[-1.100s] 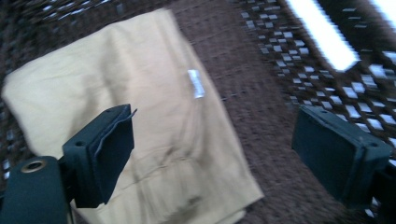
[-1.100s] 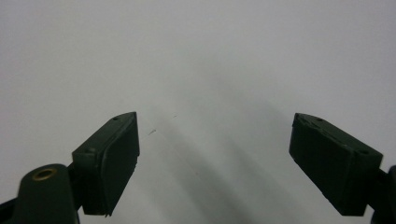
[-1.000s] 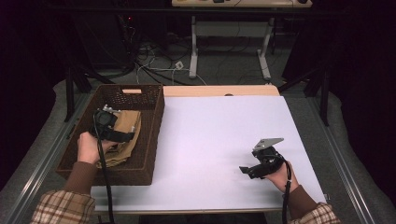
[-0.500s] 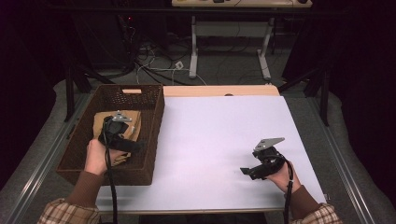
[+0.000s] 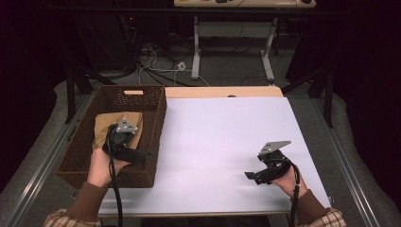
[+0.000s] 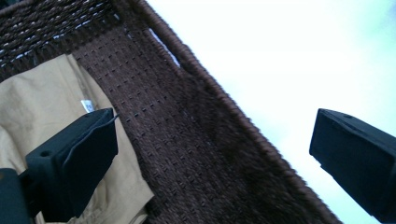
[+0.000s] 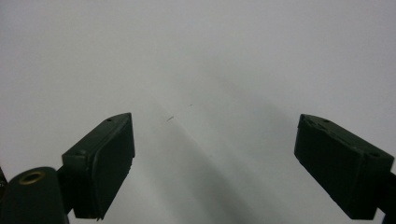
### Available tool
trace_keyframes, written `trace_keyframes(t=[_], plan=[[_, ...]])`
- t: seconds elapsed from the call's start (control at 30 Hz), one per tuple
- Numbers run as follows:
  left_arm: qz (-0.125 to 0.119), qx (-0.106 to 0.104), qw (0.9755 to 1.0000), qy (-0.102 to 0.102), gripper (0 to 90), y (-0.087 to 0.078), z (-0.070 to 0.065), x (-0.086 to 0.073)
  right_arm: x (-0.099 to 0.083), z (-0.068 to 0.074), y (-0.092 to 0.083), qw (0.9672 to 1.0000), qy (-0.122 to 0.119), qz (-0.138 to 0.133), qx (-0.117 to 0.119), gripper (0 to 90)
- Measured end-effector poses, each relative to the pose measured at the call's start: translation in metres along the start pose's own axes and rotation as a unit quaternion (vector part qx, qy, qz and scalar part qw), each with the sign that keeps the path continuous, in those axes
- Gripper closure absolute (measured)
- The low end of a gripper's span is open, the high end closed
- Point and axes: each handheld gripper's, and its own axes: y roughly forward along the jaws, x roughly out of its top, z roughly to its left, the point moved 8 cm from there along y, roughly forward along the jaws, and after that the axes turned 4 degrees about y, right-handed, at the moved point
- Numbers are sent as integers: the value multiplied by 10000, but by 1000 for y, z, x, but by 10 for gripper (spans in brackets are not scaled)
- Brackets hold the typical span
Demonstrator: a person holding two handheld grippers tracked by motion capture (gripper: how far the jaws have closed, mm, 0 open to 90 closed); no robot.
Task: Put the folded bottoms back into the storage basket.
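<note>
- Wicker basket [image 5: 156,123] sits at nine o'clock on the white table [image 5: 227,137] in the high view, with a tan cloth [image 5: 101,130] lying inside it, loose of both grippers. The left gripper [image 5: 142,155] hovers over the basket's near end, jaws pointing to three o'clock. The right gripper [image 5: 250,176] hangs over bare table at four o'clock.
- Left gripper view: its jaws have just been opening and stand wide, nothing between them; the cloth [image 6: 42,107] lies at nine o'clock, the basket wall [image 6: 196,140] runs across the middle.
- Right gripper view: its jaws stand wide, nothing between them, over the table [image 7: 210,70].
</note>
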Motion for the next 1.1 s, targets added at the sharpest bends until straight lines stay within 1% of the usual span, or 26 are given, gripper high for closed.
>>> trace_keyframes(t=[0.1, 0.23, 0.4, 0.6, 0.63, 0.73, 0.8, 0.83, 0.93, 1.1], plan=[[-67, -20, 10000, 59, 0, -2, -7, 0, 0, 2, -1, 10000, -8, -40, 28, 109], [-101, -63, 9997, 195, 0, -4, -19, 0, -1, 4, -3, 10000, -20, -40, 61, 102], [-167, -143, 9994, 267, 0, -5, -30, -2, -3, 7, -4, 9999, -46, -42, 85, 90], [-249, -170, 9990, 325, 0, -7, -37, -3, -2, 11, -7, 9998, -67, -148, 63, 66], [-261, -177, 9990, 308, 0, -7, -39, -3, -2, 12, -8, 9998, -58, -147, 79, 63], [-306, -211, 9987, 340, 0, -8, -43, -4, -2, 13, -8, 9998, -69, -182, 104, 53], [-341, -236, 9986, 339, 0, -8, -46, -4, -2, 14, -9, 9997, -74, -172, 132, 47], [-327, -241, 9984, 381, 0, -9, -48, -5, -3, 14, -9, 9997, -61, -175, 135, 44], [-365, -260, 9981, 414, 0, -9, -52, -4, -3, 14, -8, 9997, -75, -183, 141, 37], [-413, -279, 9976, 471, 0, -10, -57, -5, -3, 13, -7, 9996, -82, -202, 152, 28]])
